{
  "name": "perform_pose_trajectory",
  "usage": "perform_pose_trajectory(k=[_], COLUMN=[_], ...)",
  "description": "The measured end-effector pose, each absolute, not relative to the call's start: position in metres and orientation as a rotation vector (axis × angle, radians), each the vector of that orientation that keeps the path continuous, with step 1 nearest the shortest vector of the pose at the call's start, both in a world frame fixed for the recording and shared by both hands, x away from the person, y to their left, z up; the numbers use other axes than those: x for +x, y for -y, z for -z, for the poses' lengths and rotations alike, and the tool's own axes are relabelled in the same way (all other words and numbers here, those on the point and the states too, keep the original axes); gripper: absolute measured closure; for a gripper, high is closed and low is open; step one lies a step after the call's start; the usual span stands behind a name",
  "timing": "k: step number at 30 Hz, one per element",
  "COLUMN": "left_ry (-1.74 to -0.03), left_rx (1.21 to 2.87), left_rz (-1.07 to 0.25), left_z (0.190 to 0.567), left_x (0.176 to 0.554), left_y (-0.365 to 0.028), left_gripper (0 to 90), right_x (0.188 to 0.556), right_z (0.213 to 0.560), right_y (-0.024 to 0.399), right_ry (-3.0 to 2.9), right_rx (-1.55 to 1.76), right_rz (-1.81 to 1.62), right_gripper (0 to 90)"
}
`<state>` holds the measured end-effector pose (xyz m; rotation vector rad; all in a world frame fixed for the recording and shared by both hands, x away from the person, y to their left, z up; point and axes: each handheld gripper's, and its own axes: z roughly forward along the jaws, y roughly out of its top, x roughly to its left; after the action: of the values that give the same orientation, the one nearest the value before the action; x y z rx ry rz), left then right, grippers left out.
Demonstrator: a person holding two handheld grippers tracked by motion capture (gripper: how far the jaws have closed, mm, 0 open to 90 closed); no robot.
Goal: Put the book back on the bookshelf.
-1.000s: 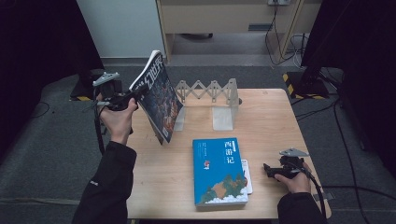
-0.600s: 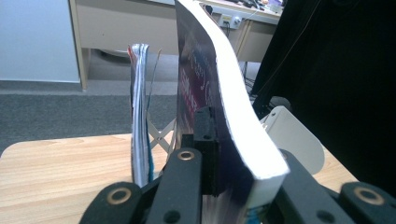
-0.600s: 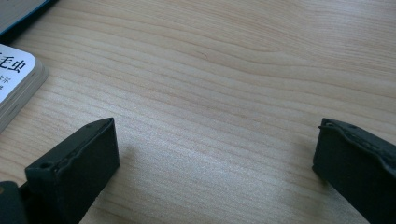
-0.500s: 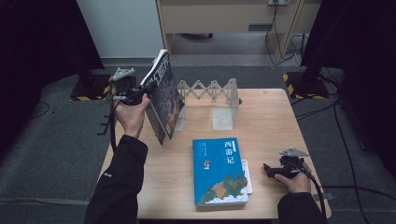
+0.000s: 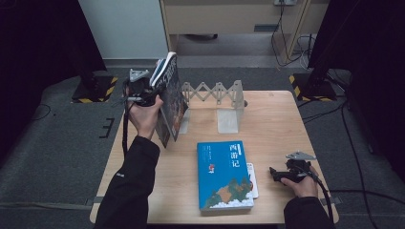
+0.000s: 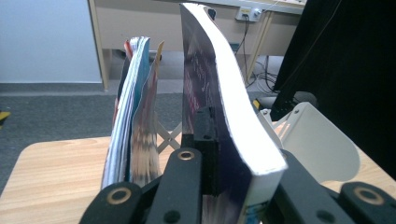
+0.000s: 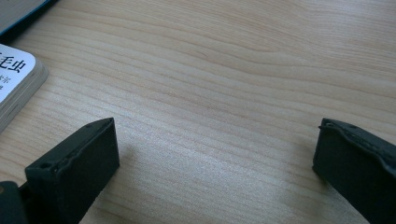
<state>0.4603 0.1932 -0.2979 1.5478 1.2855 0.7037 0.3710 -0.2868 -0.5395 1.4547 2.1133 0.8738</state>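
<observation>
My left gripper (image 5: 149,93) is shut on a thick dark-covered book (image 5: 171,102), held upright over the table's back left, beside the white accordion book rack (image 5: 215,91). In the left gripper view the left jaw of that gripper (image 6: 233,144) presses on the book's (image 6: 224,107) dark cover, and the other jaw is hidden behind its white page edge. A thin colourful booklet (image 6: 133,116) stands just left of it, outside the jaws. My right gripper (image 5: 274,172) rests on the table at the front right. Its jaws stand open (image 7: 215,158) over bare wood.
A blue book (image 5: 224,174) lies flat at the table's front centre on a white book (image 5: 253,180), whose corner (image 7: 14,79) is near my right gripper. White bookend plates (image 5: 229,117) (image 6: 322,149) hang from the rack. Dark floor surrounds the wooden table (image 5: 277,124).
My left hand has carried the dark book to the right, toward the rack, and the book now stands more upright. The right hand has not moved.
</observation>
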Motion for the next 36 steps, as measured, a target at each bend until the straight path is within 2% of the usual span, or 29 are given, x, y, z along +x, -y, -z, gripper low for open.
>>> perform_pose_trajectory(k=[15,36], left_ry=[-1.291,-1.324], left_rx=[1.562,1.588], left_rz=[-0.791,-0.802], left_z=[0.314,0.343], left_x=[0.469,0.481], left_y=[-0.18,-0.175], left_gripper=[82.1,82.0], right_x=[0.371,0.371], right_z=[0.539,0.54], right_y=[0.287,0.287], right_ry=[-2.113,-2.111], right_rx=[1.455,1.454], right_rz=[-0.874,-0.873], right_gripper=[0.5,0.5])
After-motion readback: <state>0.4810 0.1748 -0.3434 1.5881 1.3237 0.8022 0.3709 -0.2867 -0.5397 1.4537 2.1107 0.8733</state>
